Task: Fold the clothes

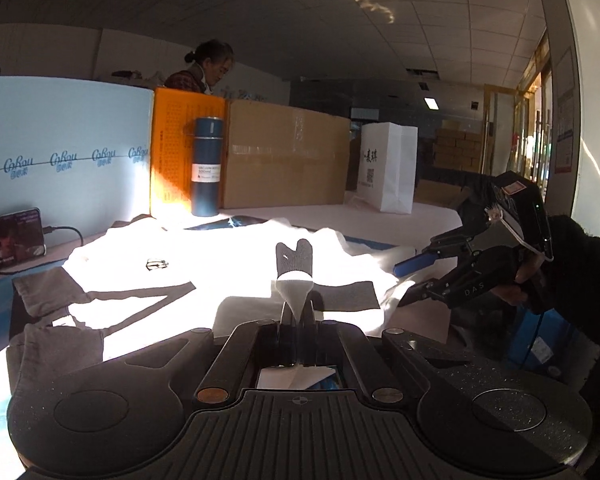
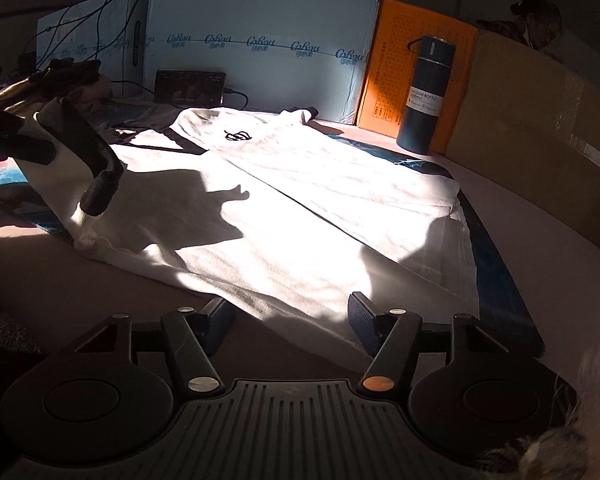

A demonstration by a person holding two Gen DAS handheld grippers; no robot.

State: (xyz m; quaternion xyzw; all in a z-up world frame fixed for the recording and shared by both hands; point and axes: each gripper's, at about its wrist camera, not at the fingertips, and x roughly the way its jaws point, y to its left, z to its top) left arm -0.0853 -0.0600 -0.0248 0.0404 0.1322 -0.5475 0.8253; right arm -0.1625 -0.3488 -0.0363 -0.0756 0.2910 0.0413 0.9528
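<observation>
The left gripper (image 1: 296, 276) has its jaws pressed together, pinching a bit of the white shirt (image 2: 284, 216) and lifting it. The shirt lies spread on the worktop (image 2: 548, 216). The right gripper (image 2: 290, 320) has its jaws spread wide at the shirt's near edge.

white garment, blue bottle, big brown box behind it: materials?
White garment: soft knit cotton-like fabric, matte; it creases and drapes, with dark ribbed trim. Left gripper is shut on an edge.
Blue bottle: likely coated metal, satin sheen; label reads vacuum bottle.
Brown box: corrugated cardboard, matte, with a glossy tape strip.
</observation>
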